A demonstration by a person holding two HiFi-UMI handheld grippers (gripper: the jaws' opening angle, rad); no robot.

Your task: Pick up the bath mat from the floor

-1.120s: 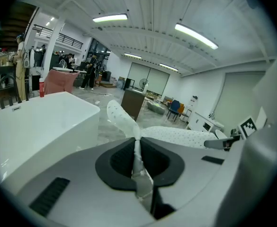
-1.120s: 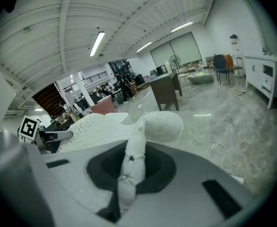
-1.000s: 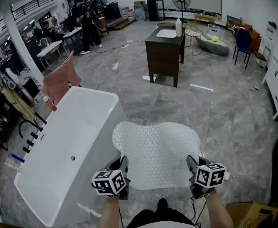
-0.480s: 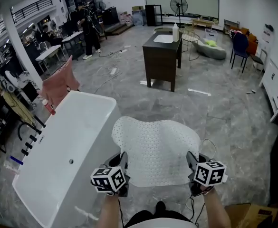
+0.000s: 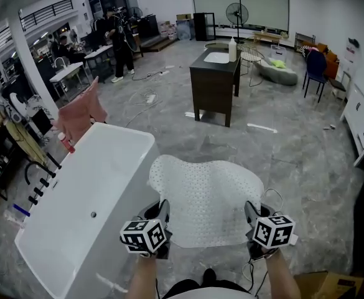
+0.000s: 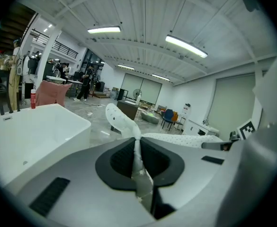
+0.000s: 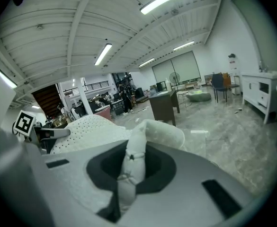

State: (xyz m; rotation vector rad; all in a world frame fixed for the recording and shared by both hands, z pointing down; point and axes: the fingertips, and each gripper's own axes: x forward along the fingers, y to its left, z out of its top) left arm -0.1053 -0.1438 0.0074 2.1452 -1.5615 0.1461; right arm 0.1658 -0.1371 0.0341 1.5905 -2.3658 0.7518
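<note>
Mat [image 5: 206,198] sags forward from the left gripper [image 5: 162,212] and right gripper [image 5: 251,214], each clamped shut on a near corner; it looks light, floppy and rubbery, so firm corner pinches should suit.

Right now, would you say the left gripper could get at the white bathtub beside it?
Probably yes: the left gripper sits right beside the bathtub with nothing between, but it is shut on the bath mat, which would come along.
</note>
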